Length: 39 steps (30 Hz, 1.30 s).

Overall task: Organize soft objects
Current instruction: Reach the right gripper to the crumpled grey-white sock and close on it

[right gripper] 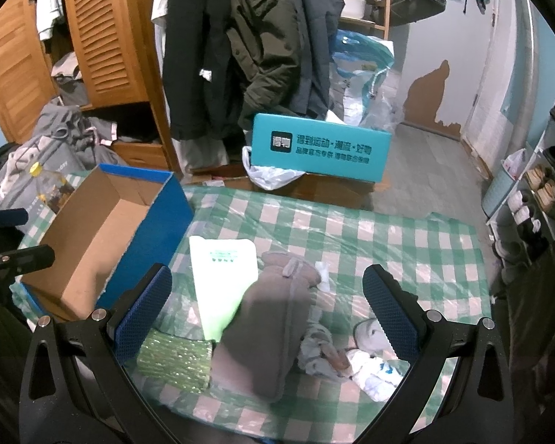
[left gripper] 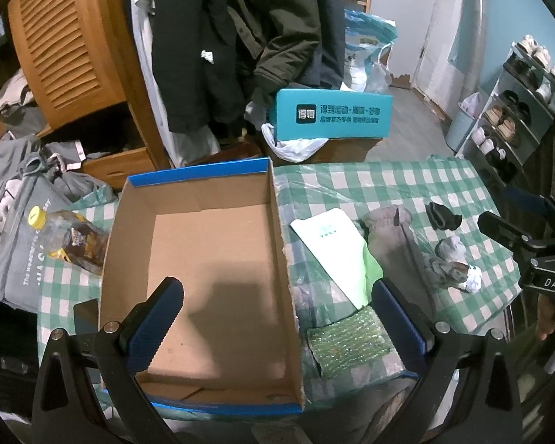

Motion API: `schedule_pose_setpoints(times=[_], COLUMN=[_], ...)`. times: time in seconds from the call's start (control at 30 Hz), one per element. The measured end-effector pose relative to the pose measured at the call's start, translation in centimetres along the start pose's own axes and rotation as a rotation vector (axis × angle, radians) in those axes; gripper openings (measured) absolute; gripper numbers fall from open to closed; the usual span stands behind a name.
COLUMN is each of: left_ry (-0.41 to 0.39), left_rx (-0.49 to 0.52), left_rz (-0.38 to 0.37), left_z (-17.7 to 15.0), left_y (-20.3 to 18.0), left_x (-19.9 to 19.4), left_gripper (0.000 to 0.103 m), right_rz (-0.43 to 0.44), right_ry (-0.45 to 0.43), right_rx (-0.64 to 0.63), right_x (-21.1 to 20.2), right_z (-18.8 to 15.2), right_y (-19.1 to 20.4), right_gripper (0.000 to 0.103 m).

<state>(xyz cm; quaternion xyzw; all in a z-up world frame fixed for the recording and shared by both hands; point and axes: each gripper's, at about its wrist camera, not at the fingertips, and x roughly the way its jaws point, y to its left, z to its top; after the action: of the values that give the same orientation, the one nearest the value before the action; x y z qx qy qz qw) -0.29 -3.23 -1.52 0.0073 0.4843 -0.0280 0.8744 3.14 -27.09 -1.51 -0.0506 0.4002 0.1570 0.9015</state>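
An empty cardboard box point(left gripper: 203, 259) point(right gripper: 92, 244) with blue outer sides stands on the green checked tablecloth point(left gripper: 407, 181) point(right gripper: 351, 229). Right of it lie a white-green plastic bag point(left gripper: 333, 244) point(right gripper: 222, 270), a green bubble-wrap pad point(left gripper: 347, 344) point(right gripper: 174, 362), a brown-grey cloth point(left gripper: 392, 236) point(right gripper: 273, 322), patterned socks point(left gripper: 451, 259) point(right gripper: 325, 355), a white sock point(right gripper: 373, 373) and a small black item point(left gripper: 442, 216). My left gripper point(left gripper: 277, 314) hangs open over the box's right wall. My right gripper point(right gripper: 270, 303) is open above the brown-grey cloth, and it shows at the right edge of the left wrist view point(left gripper: 514, 236).
A yellow-capped bottle point(left gripper: 70, 236) point(right gripper: 50, 185) lies left of the box. Behind the table sit a teal shoebox point(left gripper: 333, 114) point(right gripper: 318, 148), hanging coats point(left gripper: 240, 37), a wooden wardrobe point(left gripper: 66, 44) and grey laundry point(left gripper: 18, 199). A shoe rack point(left gripper: 514, 111) stands at right.
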Motion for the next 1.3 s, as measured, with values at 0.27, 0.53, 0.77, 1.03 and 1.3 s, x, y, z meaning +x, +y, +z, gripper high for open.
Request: schedule_pose_setpoints(times=[0.27, 0.53, 0.77, 1.03, 1.3], left_ry=[0.042, 0.09, 0.115, 0.151, 0.175], left_rx=[0.038, 0.07, 0.107, 0.151, 0.179], left_rz=[-0.019, -0.046, -0.058, -0.055, -0.059], left_z=[0.7, 1.1, 1.3, 1.3, 1.1], left_y=[-1.4, -3.6, -6.0, -8.6, -10.3], left_x=[1.6, 3.3, 4.6, 6.5, 8.1], left_gripper=[0.103, 0.103, 0.103, 0.103, 0.103], right_rz=[-0.035, -0.065, -0.084, -0.1, -0.095], right_ry=[0.026, 0.043, 0.076, 0.103, 0.121], right_rx=[0.012, 0.038, 0.061, 0.092, 0.113], right_x=[0.0, 0.0, 0.4, 0.9, 1.3], right_z=[-0.2, -0.8, -1.7, -2.8, -3.8], right_y=[-1.5, -3.9, -6.0, -7.8, -9.2], right_gripper=[0.101, 0.101, 0.101, 0.101, 0.101])
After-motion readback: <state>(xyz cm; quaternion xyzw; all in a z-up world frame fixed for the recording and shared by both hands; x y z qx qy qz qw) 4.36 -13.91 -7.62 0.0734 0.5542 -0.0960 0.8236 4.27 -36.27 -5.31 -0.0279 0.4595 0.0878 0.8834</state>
